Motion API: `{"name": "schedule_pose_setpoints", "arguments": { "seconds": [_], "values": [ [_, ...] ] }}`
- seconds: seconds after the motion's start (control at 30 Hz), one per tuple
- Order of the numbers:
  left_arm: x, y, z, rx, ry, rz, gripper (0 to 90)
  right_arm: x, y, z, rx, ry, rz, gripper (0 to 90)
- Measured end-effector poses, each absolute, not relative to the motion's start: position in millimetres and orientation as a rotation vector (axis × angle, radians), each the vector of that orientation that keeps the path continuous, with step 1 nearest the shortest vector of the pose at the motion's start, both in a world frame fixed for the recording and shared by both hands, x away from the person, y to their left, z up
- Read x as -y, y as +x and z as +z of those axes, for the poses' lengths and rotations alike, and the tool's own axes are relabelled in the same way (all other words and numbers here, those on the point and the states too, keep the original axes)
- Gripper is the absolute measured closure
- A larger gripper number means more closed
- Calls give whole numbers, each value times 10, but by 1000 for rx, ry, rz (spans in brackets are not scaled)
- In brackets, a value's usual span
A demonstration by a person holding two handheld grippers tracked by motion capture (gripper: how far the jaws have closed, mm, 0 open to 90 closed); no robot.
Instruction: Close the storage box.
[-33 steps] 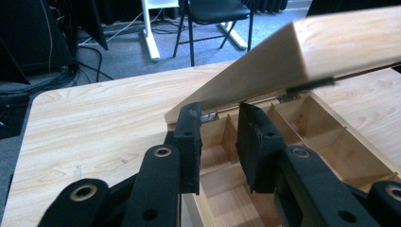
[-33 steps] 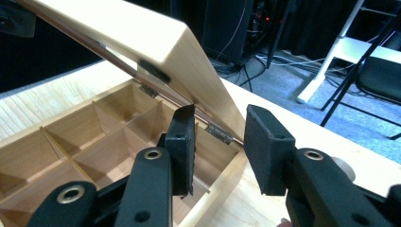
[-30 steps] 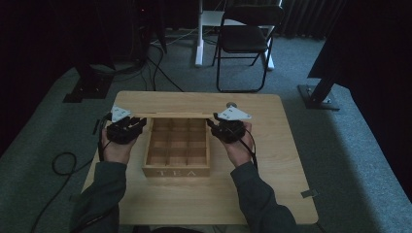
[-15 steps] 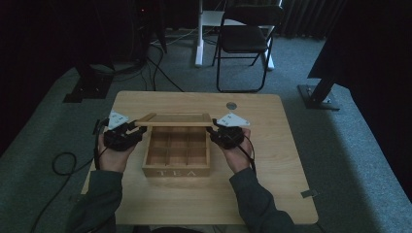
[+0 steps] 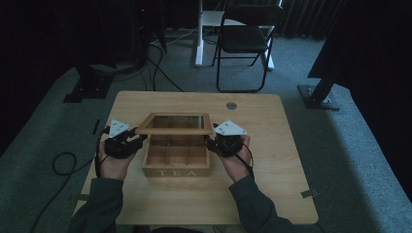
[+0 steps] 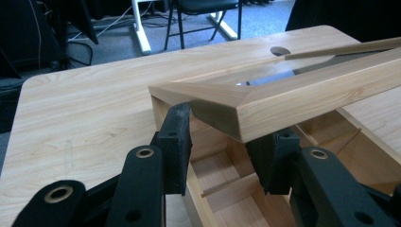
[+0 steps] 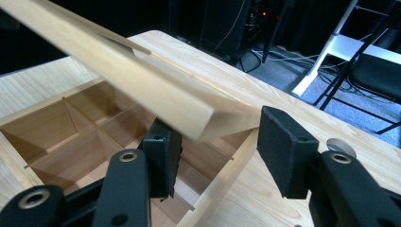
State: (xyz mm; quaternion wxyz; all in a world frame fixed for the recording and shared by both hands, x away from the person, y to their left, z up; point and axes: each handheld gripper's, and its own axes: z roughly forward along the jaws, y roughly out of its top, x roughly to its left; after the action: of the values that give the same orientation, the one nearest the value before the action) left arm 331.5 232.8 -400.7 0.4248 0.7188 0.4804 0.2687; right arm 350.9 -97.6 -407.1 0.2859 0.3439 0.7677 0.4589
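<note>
A wooden tea box (image 5: 177, 171) marked "TEA" stands mid-table, with its dividers showing. Its hinged lid (image 5: 175, 130), a wooden frame around a glass pane, hangs half lowered over the box. My left gripper (image 5: 138, 141) is at the lid's front left corner. In the left gripper view that gripper (image 6: 224, 142) is open, with the lid corner (image 6: 217, 118) between and just above its jaws. My right gripper (image 5: 210, 141) is at the front right corner. In the right gripper view it (image 7: 217, 146) stands wide open under the lid (image 7: 142, 80), above the box's side wall (image 7: 222, 189).
The wooden table (image 5: 291, 160) has a round grommet hole (image 5: 231, 105) at its far right. Behind it on the carpet are a black folding chair (image 5: 245, 36), a stand base (image 5: 318, 94) and loose cables (image 5: 63, 162).
The lid has swung down toward me from upright to half lowered. Both grippers have come down and toward me with its front corners.
</note>
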Motion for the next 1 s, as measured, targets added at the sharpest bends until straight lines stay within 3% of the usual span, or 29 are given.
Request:
{"name": "schedule_pose_setpoints", "arguments": {
  "seconds": [1.0],
  "values": [
    [-2328, 3215, -4157, -1216, 1783, 646, 589, 969, 3414, -4201, -2059, 930, 1217, 510]
  ]
}}
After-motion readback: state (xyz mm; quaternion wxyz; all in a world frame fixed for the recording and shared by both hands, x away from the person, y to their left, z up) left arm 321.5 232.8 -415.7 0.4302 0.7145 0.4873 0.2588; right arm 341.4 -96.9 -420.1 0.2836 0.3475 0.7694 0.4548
